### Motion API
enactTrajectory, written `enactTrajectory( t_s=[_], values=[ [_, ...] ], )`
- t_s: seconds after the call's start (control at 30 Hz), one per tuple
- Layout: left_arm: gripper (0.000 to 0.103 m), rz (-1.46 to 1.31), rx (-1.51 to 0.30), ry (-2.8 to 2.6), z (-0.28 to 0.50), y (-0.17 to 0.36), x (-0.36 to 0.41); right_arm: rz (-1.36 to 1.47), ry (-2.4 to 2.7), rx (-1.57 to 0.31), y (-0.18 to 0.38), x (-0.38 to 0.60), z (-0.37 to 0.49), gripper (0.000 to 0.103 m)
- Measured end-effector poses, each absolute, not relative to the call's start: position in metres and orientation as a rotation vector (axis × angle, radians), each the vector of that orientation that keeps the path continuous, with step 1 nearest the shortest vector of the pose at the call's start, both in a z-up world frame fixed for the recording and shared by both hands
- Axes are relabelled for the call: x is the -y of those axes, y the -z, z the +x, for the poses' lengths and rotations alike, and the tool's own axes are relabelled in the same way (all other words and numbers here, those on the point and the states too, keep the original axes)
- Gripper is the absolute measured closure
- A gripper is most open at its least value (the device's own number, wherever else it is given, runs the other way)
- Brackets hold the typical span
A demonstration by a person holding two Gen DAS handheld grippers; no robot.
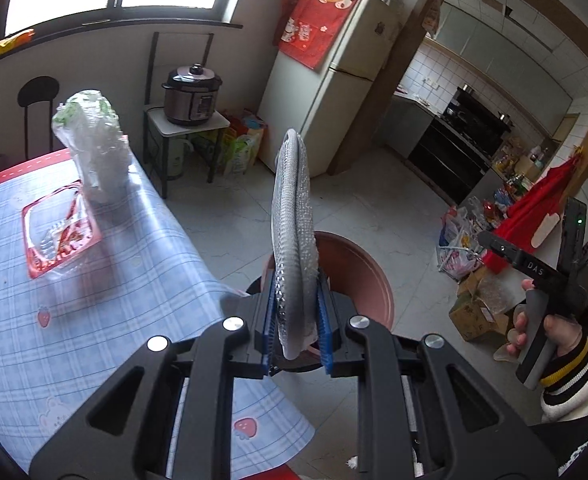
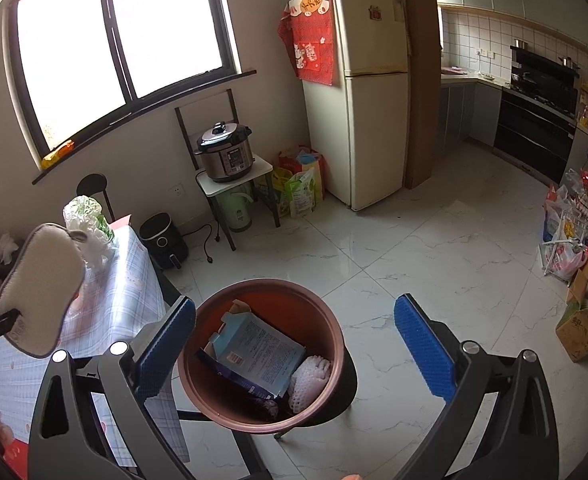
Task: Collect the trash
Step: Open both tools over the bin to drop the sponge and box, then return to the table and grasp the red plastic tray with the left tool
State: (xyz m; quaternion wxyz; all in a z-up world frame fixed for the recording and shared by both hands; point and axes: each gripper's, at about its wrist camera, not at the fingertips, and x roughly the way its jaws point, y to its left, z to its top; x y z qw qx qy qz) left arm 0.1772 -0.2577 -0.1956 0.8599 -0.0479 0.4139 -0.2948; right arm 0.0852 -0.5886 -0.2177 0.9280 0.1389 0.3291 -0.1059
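Sponge before bin, table left

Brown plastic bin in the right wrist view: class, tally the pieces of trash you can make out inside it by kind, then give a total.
In the brown plastic bin:
Light blue flattened cardboard box: 1
White foam mesh fruit sleeve: 1
Total: 2
A darker item at the bottom is too shadowed to identify.

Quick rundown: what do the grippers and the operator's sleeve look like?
Both the left gripper and right gripper are black plastic with blue ribbed pads and silver pivot bolts. One handle reads "DAS" and has a green light. Sleeve is white, with black and yellow cuff stripes.
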Motion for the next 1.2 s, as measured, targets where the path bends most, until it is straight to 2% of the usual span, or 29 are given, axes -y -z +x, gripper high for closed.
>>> enactTrajectory(
  t_s=[0.4, 0.43, 0.47, 0.5, 0.53, 0.6, 0.83, 1.2],
  values=[
    [0.082, -0.014, -0.965, 0.837, 0.217, 0.23, 0.392, 0.351, 0.35, -0.678, 0.224, 0.635, 0.036, 0.005],
    [0.077, -0.005, -0.961, 0.856, 0.218, 0.227, 0.402, 0.353, 0.357, -0.677, 0.225, 0.635, 0.034, 0.005],
    [0.067, 0.012, -0.941, 0.865, 0.218, 0.224, 0.41, 0.355, 0.361, -0.677, 0.225, 0.635, 0.034, 0.005],
    [0.032, 0.023, -0.902, 0.866, 0.215, 0.218, 0.413, 0.357, 0.362, -0.678, 0.224, 0.634, 0.034, 0.005],
    [0.006, 0.021, -0.851, 0.866, 0.212, 0.21, 0.414, 0.357, 0.36, -0.678, 0.224, 0.634, 0.034, 0.005],
    [0.006, 0.01, -0.754, 0.874, 0.206, 0.191, 0.408, 0.35, 0.353, -0.674, 0.221, 0.63, 0.034, 0.005],
    [0.006, 0.069, -0.668, 0.768, 0.191, 0.158, 0.367, 0.321, 0.313, -0.66, 0.21, 0.613, 0.048, 0.005],
    [0.006, -0.029, -0.673, 0.445, 0.193, 0.148, 0.202, 0.264, 0.218, -0.693, 0.205, 0.551, 0.097, 0.005]
  ],
)
